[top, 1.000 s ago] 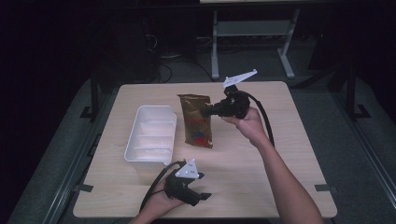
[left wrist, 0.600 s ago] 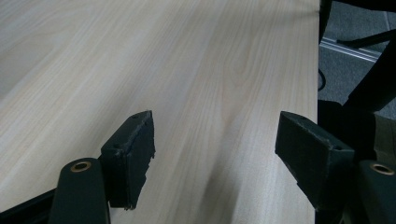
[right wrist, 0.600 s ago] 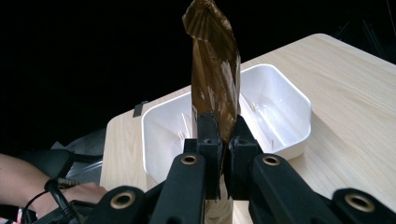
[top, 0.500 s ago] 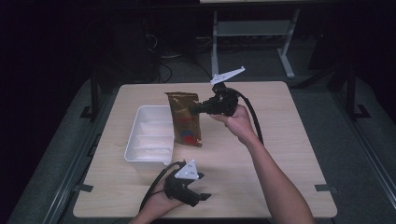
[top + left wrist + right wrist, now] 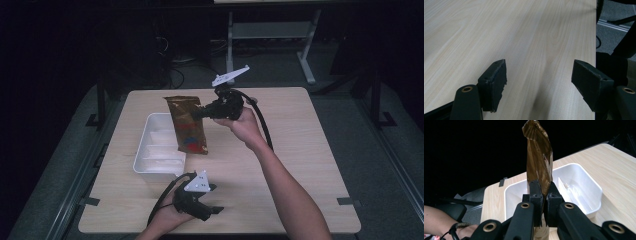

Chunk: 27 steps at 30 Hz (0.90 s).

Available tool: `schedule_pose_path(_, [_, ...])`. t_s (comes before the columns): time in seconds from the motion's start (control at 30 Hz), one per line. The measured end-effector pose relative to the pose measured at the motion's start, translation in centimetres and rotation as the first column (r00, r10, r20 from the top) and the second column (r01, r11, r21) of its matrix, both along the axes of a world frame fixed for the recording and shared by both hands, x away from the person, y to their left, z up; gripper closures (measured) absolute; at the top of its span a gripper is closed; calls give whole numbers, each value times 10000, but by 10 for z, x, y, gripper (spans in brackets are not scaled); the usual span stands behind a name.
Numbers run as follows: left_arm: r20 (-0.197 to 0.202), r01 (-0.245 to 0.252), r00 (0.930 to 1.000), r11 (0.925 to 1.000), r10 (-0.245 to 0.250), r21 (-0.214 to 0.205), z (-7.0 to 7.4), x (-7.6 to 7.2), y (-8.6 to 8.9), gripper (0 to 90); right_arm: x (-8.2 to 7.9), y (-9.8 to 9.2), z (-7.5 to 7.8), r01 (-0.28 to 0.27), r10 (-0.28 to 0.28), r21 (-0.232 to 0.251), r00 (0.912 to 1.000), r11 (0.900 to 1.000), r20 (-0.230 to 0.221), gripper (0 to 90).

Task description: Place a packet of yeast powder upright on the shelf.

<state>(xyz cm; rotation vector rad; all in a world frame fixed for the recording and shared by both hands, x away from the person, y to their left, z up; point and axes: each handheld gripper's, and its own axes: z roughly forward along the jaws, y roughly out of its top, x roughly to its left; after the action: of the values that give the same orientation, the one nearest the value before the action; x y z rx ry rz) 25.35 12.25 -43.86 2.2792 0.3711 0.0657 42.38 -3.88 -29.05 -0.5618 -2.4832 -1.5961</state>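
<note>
My right gripper (image 5: 199, 114) is clamped on the brown snack pouch (image 5: 187, 125), which hangs in the air over the white tray's (image 5: 150, 167) three-o'clock rim, while my left gripper (image 5: 212, 200), down at six o'clock on the wooden table (image 5: 300, 135), rests with its fingers (image 5: 494, 83) apart around nothing.

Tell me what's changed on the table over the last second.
The right gripper, shut on the brown snack pouch, has carried it leftward and a little up, from the bare tabletop to hang over the white tray's right edge. The tray hasn't moved, and the left gripper rests open at the wooden table's near edge as before.
</note>
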Motion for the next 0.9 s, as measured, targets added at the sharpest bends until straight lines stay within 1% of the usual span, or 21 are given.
schedule_pose_path(0.2, [15, -11, 10000, 10000, 11, 53, -1, 1, 1, 276, 0, 9, 1, -129, 129, 15, 9999, 9999, 43, 858])
schedule_pose_path(0.27, [-4, -48, 10000, 10000, 48, 36, -1, 1, 1, 276, 0, 14, 1, -227, 227, 33, 9997, 9997, -21, 857])
schedule_pose_path(0.37, [-39, -78, 10000, 10000, 78, -1, -1, 1, 2, 276, 0, 18, 2, -294, 294, -6, 9996, 9996, 31, 857])
schedule_pose_path(0.43, [28, -46, 10000, 10000, 46, 53, -2, 2, 2, 275, 0, 25, 3, -436, 436, 2, 9990, 9990, 56, 858])
schedule_pose_path(0.47, [26, -53, 10000, 10000, 53, 61, -2, 2, 2, 275, 0, 25, 3, -436, 436, 2, 9990, 9990, 56, 858])
schedule_pose_path(0.5, [-4, -66, 10000, 9999, 66, 82, -2, 2, 3, 275, 0, 30, 3, -519, 518, 21, 9986, 9987, 86, 857])
schedule_pose_path(0.57, [-6, -71, 10000, 9999, 71, 111, -2, 2, 3, 275, 0, 32, 3, -526, 526, 50, 9986, 9986, 39, 857])
schedule_pose_path(0.63, [20, -59, 10000, 9999, 59, 96, -2, 3, 4, 275, 0, 41, 1, -645, 645, 53, 9979, 9979, 13, 858])
schedule_pose_path(0.7, [21, -42, 10000, 9999, 42, 99, -2, 3, 4, 275, 0, 43, 0, -682, 682, 38, 9977, 9977, -7, 858])
schedule_pose_path(0.77, [51, -26, 10000, 9999, 26, 105, -2, 3, 5, 275, 1, 51, -3, -787, 787, 77, 9969, 9969, -66, 857])
schedule_pose_path(0.8, [51, -26, 10000, 9999, 26, 105, -2, 3, 5, 275, 1, 51, -3, -787, 787, 77, 9969, 9969, -66, 857])
schedule_pose_path(0.9, [8, -92, 10000, 10000, 92, 1, -1, 3, 6, 275, 2, 59, -9, -859, 859, 63, 9962, 9963, -109, 858])
